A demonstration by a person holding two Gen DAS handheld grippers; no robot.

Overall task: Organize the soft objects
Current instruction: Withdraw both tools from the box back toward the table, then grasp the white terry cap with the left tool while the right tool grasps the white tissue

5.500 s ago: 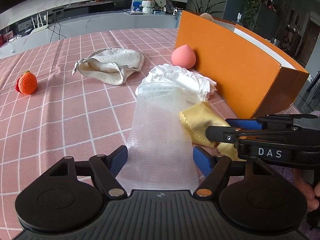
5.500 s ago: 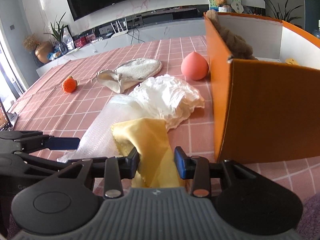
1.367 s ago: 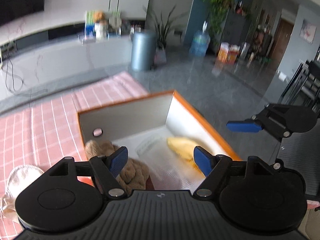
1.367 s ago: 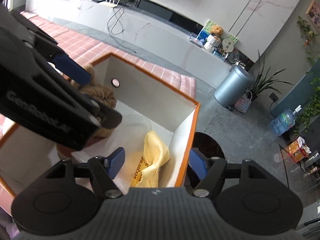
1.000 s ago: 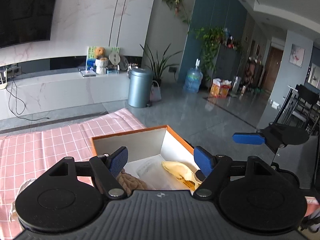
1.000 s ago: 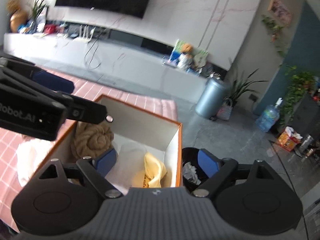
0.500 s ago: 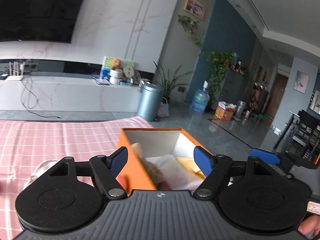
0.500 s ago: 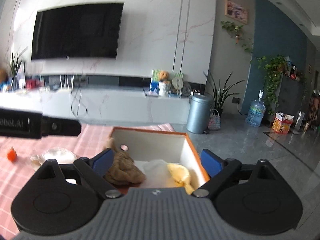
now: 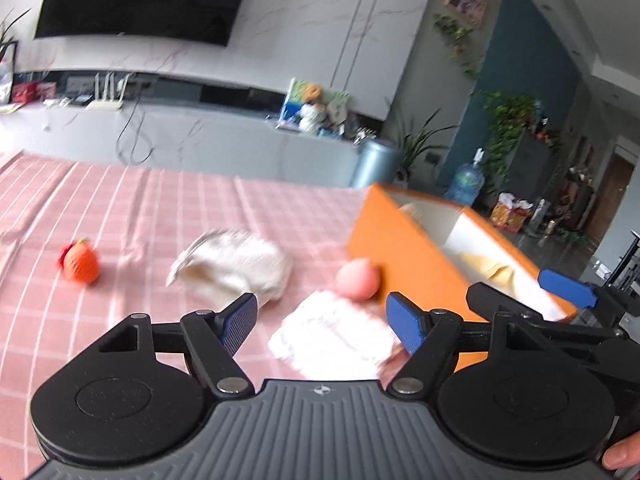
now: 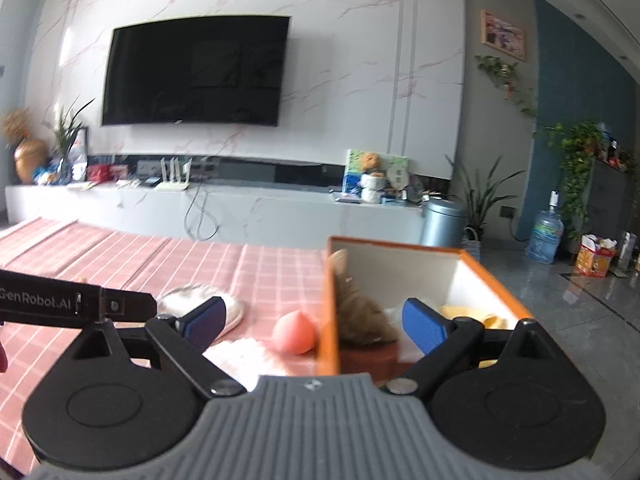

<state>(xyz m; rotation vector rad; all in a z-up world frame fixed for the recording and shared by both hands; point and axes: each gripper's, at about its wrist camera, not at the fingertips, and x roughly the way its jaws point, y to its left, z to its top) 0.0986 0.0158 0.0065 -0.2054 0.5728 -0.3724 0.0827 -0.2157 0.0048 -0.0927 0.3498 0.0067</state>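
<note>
My left gripper (image 9: 322, 322) is open and empty above a crumpled white cloth (image 9: 334, 340) on the pink checked tablecloth (image 9: 132, 216). Beyond it lie a cream knitted hat (image 9: 236, 266), a pink peach-shaped toy (image 9: 357, 279) against the orange box (image 9: 404, 264), and an orange crocheted toy (image 9: 81, 266) far left. My right gripper (image 10: 314, 322) is open and empty too, level with the box's near left corner. Inside the orange box (image 10: 329, 312) I see a brown plush (image 10: 360, 312) and a yellow cloth (image 10: 472, 314). The pink toy (image 10: 294, 334) and hat (image 10: 200, 298) show left of it.
The right gripper's blue finger (image 9: 566, 282) reaches in at the right of the left wrist view, and a fingertip (image 9: 618, 458) shows at the bottom corner. Past the table stand a low white counter (image 10: 248, 208), a wall TV (image 10: 196, 70), a grey bin (image 10: 442, 220) and plants.
Both grippers have drawn back from above the box and swung left and down toward the table. The hat, pink toy, white cloth and orange toy have come into view.
</note>
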